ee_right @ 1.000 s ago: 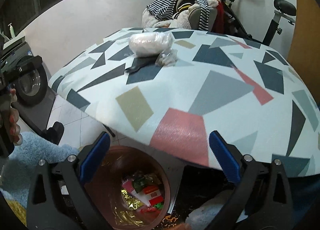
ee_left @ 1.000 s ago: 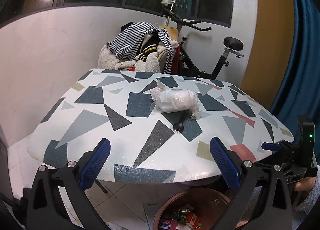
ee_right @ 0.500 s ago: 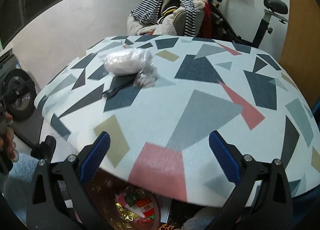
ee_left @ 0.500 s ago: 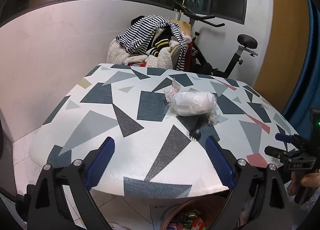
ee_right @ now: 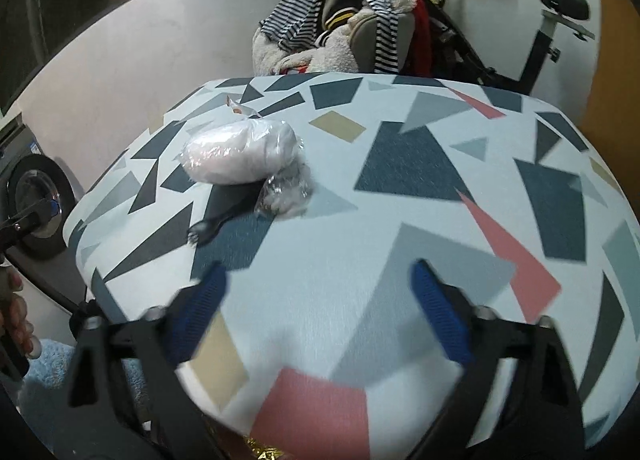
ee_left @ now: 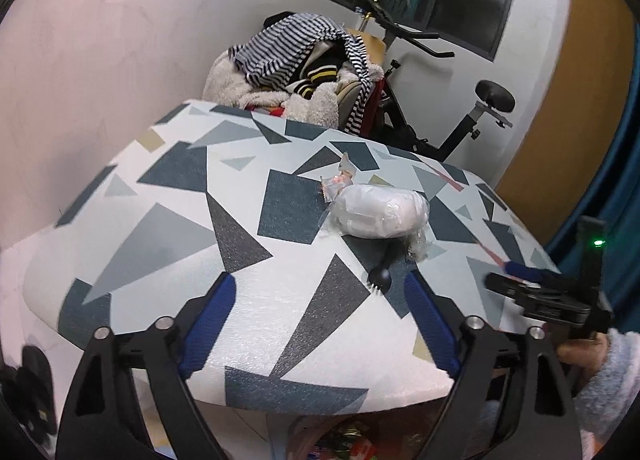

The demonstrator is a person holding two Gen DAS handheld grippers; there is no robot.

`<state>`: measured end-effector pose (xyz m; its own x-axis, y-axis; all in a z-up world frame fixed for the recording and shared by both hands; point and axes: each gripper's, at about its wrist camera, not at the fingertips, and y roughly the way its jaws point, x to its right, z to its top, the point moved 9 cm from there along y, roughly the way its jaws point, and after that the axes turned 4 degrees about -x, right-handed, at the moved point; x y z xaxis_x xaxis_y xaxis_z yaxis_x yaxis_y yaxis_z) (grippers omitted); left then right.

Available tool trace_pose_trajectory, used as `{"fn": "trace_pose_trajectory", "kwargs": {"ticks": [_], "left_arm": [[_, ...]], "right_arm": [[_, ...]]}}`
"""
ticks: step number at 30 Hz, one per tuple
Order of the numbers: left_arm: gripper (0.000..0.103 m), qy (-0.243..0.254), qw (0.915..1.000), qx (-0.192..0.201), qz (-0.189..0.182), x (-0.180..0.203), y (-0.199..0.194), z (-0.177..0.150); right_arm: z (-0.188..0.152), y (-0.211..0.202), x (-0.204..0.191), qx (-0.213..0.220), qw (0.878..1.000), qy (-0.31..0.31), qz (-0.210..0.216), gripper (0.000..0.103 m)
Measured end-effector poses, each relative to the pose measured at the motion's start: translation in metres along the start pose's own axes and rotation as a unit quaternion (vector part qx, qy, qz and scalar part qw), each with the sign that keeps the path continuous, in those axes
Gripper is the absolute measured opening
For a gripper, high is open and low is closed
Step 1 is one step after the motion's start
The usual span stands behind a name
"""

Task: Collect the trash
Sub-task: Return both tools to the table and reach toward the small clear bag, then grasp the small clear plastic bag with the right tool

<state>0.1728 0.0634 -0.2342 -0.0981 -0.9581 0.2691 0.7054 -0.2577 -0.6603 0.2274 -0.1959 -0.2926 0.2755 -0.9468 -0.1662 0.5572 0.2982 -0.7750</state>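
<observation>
A white bundle in clear plastic (ee_left: 380,216) lies mid-table, also in the right wrist view (ee_right: 240,156). A black plastic spork (ee_left: 382,274) lies in front of it (ee_right: 218,222). A crumpled clear wrapper (ee_right: 286,192) sits beside the bundle (ee_left: 418,246). A small torn wrapper (ee_left: 340,180) lies behind it (ee_right: 240,110). My left gripper (ee_left: 320,320) is open and empty over the table's near edge. My right gripper (ee_right: 320,308) is open and empty over the table, and shows at the right of the left wrist view (ee_left: 520,278).
The table (ee_left: 160,228) has a geometric patterned cover. A brown bin with trash (ee_left: 344,440) stands on the floor under its near edge. A chair piled with clothes (ee_left: 296,68) and an exercise bike (ee_left: 460,116) stand behind. A washing machine (ee_right: 32,196) is at left.
Both grippers have moved forward and up over the table edge toward the trash. The bin has dropped almost out of both views. Both stay open.
</observation>
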Motion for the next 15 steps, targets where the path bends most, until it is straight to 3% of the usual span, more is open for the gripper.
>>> {"fn": "trace_pose_trajectory", "kwargs": {"ticks": [3,8,12,15], "left_arm": [[0.072,-0.038,0.9991,-0.008,-0.016,-0.007,0.008,0.008],[0.070,-0.098,0.9933,-0.021,-0.058,-0.011,0.024,0.025],[0.070,-0.113,0.9897,-0.039,-0.080,-0.003,0.040,0.037],[0.070,-0.119,0.9869,-0.050,-0.097,0.008,0.053,0.043]], "right_arm": [[0.022,0.025,-0.003,-0.016,1.000,0.000,0.010,0.073],[0.042,0.061,-0.009,-0.043,0.999,0.013,0.018,0.070],[0.050,0.087,-0.016,-0.064,0.997,0.024,0.021,0.067],[0.050,0.099,-0.018,-0.080,0.996,0.026,0.021,0.060]]}}
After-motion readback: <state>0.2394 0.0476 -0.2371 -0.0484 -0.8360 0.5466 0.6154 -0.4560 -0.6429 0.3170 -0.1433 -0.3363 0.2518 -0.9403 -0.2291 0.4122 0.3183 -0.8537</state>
